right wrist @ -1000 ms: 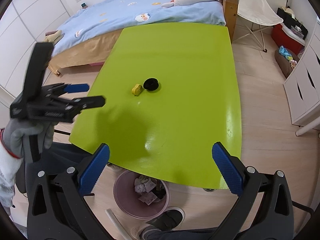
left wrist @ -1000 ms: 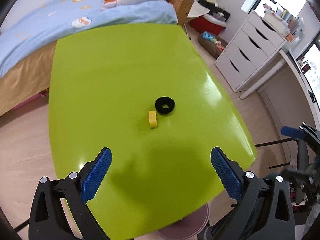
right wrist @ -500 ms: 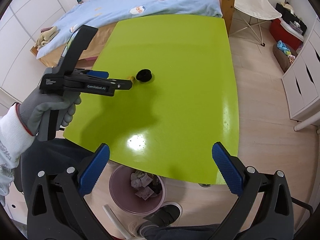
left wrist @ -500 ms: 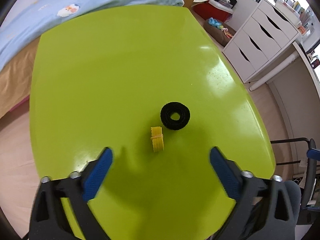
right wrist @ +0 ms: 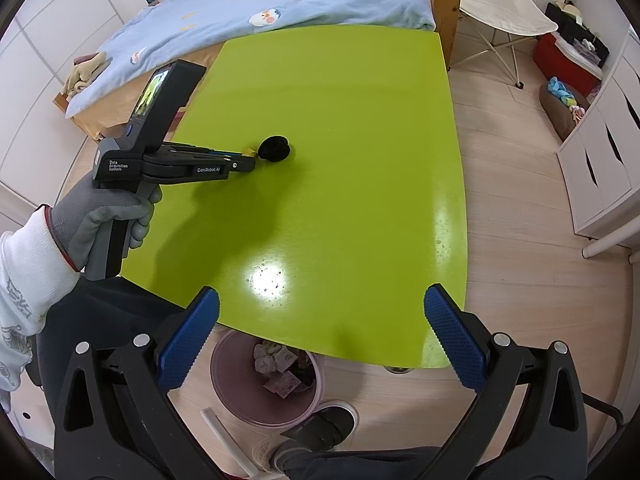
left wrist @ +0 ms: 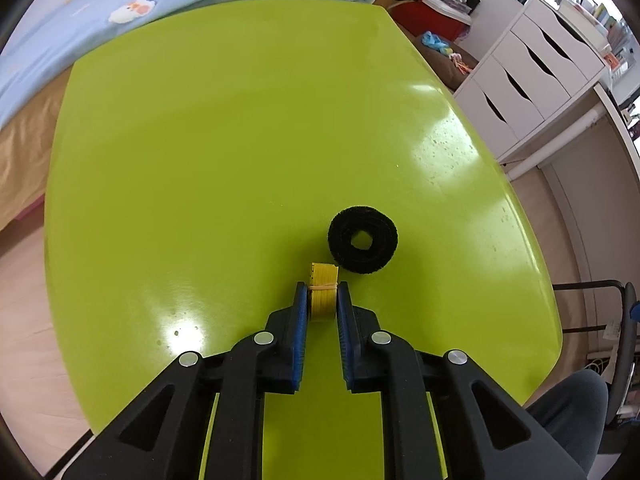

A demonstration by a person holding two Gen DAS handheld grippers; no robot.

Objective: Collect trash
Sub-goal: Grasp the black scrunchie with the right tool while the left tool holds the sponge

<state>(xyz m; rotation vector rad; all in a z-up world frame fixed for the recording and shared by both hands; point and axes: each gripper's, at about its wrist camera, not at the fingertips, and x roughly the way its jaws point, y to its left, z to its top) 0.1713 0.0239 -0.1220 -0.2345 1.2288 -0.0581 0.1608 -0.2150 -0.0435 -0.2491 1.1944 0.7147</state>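
**Left gripper closes in on the yellow bundle**

The left gripper [left wrist: 322, 306] is down at the green table [left wrist: 240, 152], jaws closing, and the little yellow bundle [left wrist: 322, 292] sits between the pads, which look to be touching its sides. That's the first piece of trash about to be lifted! The black ring [left wrist: 362, 239] lies just beyond it to the right, untouched. A second ago those jaws were wide and high above. The right gripper [right wrist: 320, 322] hangs open over the near edge; the pink bin [right wrist: 266, 380] waits below.
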